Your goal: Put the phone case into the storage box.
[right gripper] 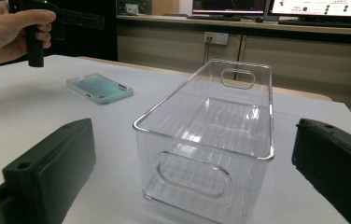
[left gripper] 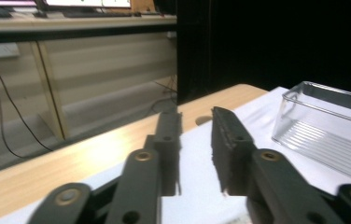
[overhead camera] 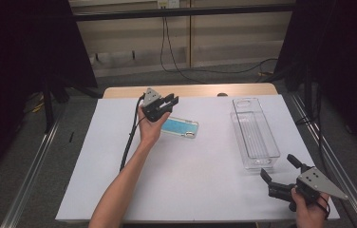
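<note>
A hand holds my left gripper [overhead camera: 171, 103] raised over the back left of the table, just above the near end of a teal phone case [overhead camera: 180, 127] that lies flat on the white sheet. Its jaws [left gripper: 196, 116] stand a narrow gap apart with nothing between them. My right gripper [overhead camera: 277, 166] rests low at the front right corner, wide open and aimed at the near end of a clear plastic bin [overhead camera: 237, 130]. The right gripper view has that empty bin [right gripper: 201, 144] between my spread jaws but well beyond them, with the phone case [right gripper: 99, 87] farther left.
A white sheet [overhead camera: 191, 175] covers most of the wooden table [overhead camera: 191, 90]. The left gripper's cable [overhead camera: 130, 137] trails down the sheet's left side. Dark curtains flank the table. The bin [left gripper: 323, 126] lies to the right in the left gripper view.
</note>
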The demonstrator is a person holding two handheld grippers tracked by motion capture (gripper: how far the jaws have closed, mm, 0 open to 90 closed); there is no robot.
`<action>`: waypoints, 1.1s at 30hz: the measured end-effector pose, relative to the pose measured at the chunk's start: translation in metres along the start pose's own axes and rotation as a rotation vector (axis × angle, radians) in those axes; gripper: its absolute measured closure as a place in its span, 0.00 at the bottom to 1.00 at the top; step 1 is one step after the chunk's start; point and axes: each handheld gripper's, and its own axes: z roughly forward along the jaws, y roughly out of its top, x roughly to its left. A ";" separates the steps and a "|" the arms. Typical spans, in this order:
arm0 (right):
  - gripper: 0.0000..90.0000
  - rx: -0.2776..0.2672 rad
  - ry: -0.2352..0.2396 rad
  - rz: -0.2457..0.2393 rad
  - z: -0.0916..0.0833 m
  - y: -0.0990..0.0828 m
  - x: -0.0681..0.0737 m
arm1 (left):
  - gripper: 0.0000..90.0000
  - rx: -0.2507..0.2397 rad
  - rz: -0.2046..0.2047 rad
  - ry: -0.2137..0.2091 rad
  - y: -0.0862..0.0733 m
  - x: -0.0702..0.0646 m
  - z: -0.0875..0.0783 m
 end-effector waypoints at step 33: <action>0.00 -0.002 0.004 -0.003 0.000 0.000 0.000 | 1.00 0.360 -0.029 -0.040 0.007 0.022 0.016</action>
